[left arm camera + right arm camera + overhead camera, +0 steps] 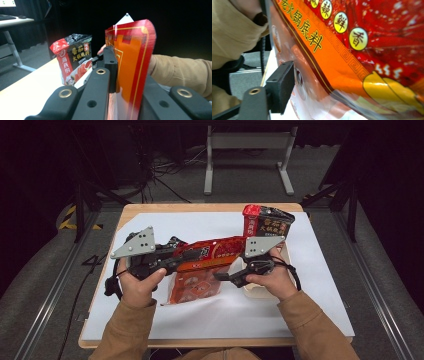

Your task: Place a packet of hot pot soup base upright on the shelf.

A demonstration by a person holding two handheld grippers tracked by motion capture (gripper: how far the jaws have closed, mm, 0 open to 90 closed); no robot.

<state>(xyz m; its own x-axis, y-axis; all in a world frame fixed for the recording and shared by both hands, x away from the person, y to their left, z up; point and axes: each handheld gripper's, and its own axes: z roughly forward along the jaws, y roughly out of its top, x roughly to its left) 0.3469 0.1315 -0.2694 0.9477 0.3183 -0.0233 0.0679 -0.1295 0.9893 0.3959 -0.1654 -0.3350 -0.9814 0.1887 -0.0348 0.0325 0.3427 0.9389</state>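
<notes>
Left gripper: jaws clamped on the edge of the orange-and-red packet, left of centre in the high view. In the left gripper view the packet stands on edge between the two black jaws, filling the middle of the frame, both jaws pressed against it.

Right gripper: just right of centre in the high view, jaws pointing toward the lower, clear part of the packet. In the right gripper view one black pad sits at lower left, close against the clear film of the packet; whether it presses on the film cannot be told, and the other jaw is out of frame. Jaws stand wide.

Packet position: held up off the white sheet, stretched across the frame between the two grippers, its clear lower half hanging toward the sheet.

A second pouch, red and black, stands upright at upper right of the high view, behind the right gripper; it appears at left centre of the left gripper view. A pale tray lies under the right hand.
</notes>
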